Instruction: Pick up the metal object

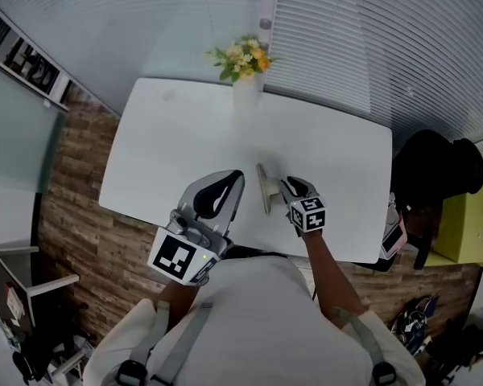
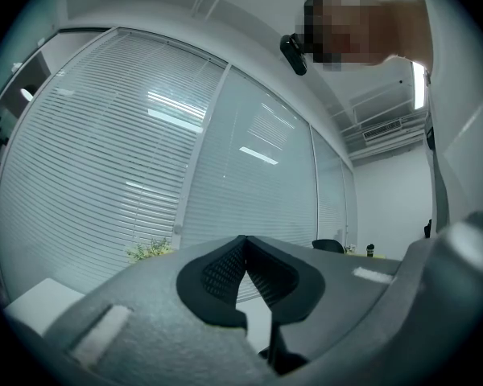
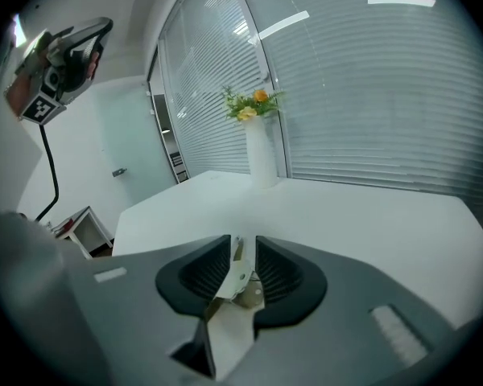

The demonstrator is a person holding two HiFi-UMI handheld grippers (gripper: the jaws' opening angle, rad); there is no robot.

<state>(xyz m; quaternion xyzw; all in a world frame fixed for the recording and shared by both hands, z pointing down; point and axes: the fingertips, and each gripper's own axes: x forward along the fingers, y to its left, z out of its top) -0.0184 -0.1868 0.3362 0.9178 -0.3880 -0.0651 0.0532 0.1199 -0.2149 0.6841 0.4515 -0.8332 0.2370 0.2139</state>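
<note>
The right tongs (image 3: pixel 243 248) stood open around a metal bracket (image 3: pixel 243 284) on the white counter (image 3: pixel 370 215); the left tongs (image 2: pixel 245 244) were closed, holding nothing.

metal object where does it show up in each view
Head view: metal object on the white table, just left of the right gripper.
Left gripper view: not in it.
Right gripper view: metal object low centre, between the open jaws.
Shared landmark: flowers by the blinds.
</note>
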